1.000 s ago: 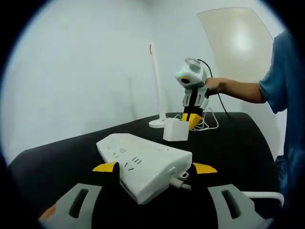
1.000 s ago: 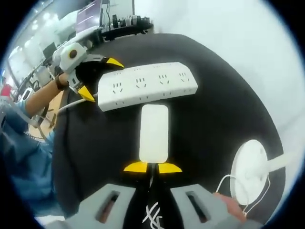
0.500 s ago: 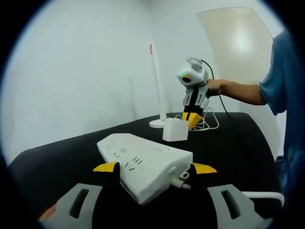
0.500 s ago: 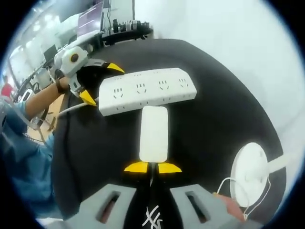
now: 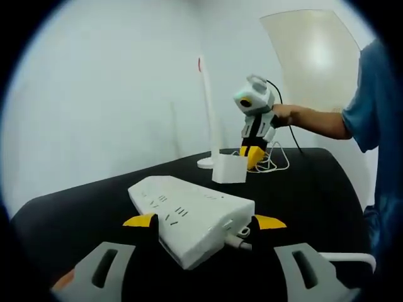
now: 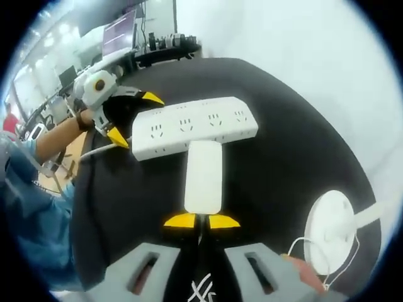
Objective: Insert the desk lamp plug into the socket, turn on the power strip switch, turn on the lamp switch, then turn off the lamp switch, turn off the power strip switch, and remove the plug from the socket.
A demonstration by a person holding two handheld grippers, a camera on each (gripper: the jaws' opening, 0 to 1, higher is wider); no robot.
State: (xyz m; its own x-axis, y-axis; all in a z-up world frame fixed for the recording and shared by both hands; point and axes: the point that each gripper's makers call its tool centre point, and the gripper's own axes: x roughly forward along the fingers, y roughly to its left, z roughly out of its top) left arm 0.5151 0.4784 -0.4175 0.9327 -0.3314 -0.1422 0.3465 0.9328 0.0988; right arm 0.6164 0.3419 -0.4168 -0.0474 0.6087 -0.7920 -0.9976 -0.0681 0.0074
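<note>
A white power strip (image 5: pixel 189 217) lies on the black table (image 5: pixel 302 195), and my left gripper (image 5: pixel 205 221) is shut on its cable end, one yellow-tipped jaw on each side. In the right gripper view the strip (image 6: pixel 195 126) lies crosswise, sockets up, with the left gripper (image 6: pixel 133 116) at its left end. My right gripper (image 6: pixel 201 221) is shut on the white block-shaped lamp plug (image 6: pixel 203 176), whose far end almost meets the strip's near edge. In the left gripper view the right gripper (image 5: pixel 252 153) holds the plug (image 5: pixel 230 168) just above the table, beyond the strip.
The white lamp has a round base (image 6: pixel 330 229), a thin upright stem (image 5: pixel 208 107) and a loose white cable (image 6: pixel 302 248). A person's arm in a blue sleeve (image 5: pixel 371 94) reaches in. Desks with monitors (image 6: pixel 126 31) stand beyond the table's far edge.
My right gripper has carried the plug closer to the power strip and slightly higher. The left gripper and the strip have stayed put.
</note>
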